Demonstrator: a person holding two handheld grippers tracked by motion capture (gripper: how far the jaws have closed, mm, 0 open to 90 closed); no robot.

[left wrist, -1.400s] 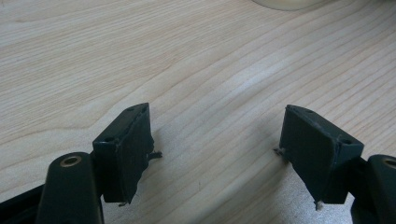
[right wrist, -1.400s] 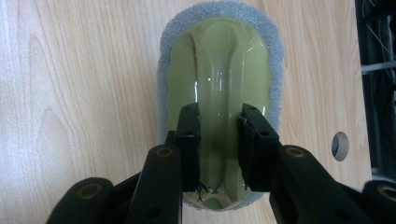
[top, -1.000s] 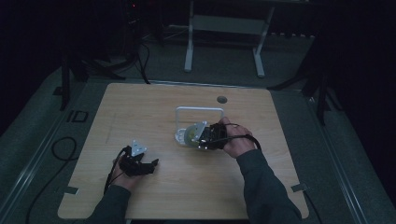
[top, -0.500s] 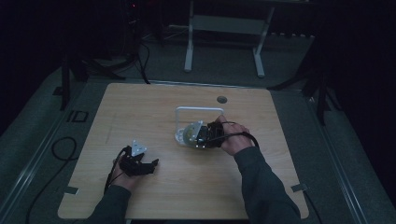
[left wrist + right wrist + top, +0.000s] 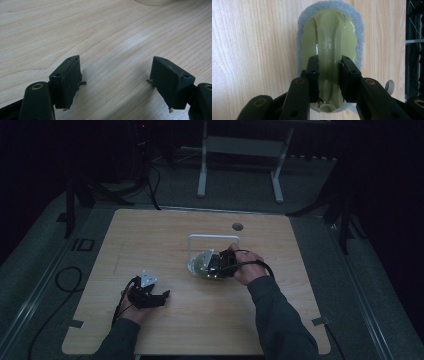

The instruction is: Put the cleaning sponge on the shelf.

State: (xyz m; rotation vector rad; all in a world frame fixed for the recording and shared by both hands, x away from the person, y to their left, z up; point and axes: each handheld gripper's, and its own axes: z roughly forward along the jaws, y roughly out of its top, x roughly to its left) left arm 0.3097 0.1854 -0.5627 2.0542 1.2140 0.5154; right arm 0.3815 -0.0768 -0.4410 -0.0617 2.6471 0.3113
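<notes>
While the room around it lies in darkness, a light wooden table (image 5: 165, 240) is seen from above, with a person's two forearms coming in from the bottom edge. Each hand holds a black two-jaw gripper.

Right of the table's middle, the right gripper (image 5: 216, 264) is clamped on a pale green plastic scrubbing pad with a raised central ridge and a grey fuzzy underside (image 5: 329, 37). In the right gripper view, its two black jaws pinch that ridge from either side, which seems to serve as the pad's handle. The grey fuzzy face looks pressed flat against the wood, so the hold appears meant for rubbing the tabletop. In the high view the pad (image 5: 201, 262) lies just in front of a thin white wire frame (image 5: 212, 238), a squared hoop standing on the table; whether the two touch cannot be told.

At the near left of the table, well apart from the pad, the left gripper (image 5: 162, 296) rests low on the wood. In the left gripper view (image 5: 116, 75) its jaws stand wide apart with only bare wood grain between them, grasping nothing. It appears parked there to stay out of the working hand's way.

A small round dark hole (image 5: 237, 226) sits in the tabletop near its far edge.
</notes>
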